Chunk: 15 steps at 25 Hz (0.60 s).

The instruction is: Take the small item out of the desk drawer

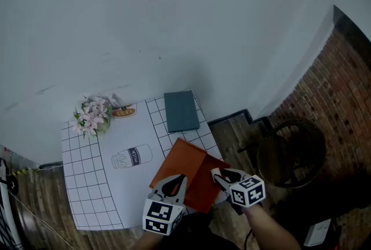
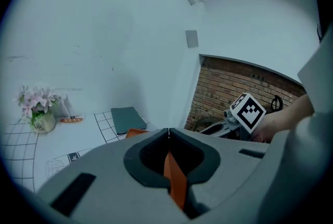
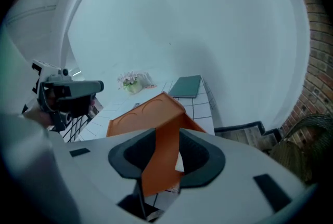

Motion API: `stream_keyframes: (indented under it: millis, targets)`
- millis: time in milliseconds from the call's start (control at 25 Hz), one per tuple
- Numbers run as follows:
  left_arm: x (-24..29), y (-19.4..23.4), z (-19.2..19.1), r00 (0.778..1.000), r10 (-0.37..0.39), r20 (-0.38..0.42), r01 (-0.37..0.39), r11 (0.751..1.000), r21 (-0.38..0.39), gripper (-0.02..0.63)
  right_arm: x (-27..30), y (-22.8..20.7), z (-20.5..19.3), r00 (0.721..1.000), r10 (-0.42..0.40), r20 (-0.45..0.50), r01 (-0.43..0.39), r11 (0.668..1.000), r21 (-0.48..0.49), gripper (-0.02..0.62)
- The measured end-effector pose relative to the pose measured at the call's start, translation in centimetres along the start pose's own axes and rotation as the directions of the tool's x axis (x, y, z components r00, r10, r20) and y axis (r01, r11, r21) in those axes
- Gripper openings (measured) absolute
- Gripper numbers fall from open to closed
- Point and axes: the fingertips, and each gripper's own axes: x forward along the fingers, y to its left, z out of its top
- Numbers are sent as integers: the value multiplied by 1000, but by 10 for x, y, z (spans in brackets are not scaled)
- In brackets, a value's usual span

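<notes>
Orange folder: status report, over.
Left gripper shut on folder edge. Right gripper open, folder flap between its jaws. No drawer or small item in view.

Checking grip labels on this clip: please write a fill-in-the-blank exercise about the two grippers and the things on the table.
1. The left gripper is shut on the edge of a thin folded ____ sheet.
2. The right gripper has that sheet's flap between its jaws, which are not shut but ____.
3. The small vase on the white grid-lined tablecloth holds ____ flowers.

Missing words: orange; open; pink.
</notes>
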Motion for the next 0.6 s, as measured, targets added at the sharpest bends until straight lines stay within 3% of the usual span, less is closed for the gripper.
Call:
stream_keyframes:
  millis: [240,600]
  targets:
    - [7,27,-1,1000,-6,13,6,1000,-24,12,29,-13,-19,986,-90,-140,78,993,-88,181]
    - [-2,56,10,999,-23,23,24,999,-21,12,55,-33,-50,919,-221,-326,184,973,-142,189]
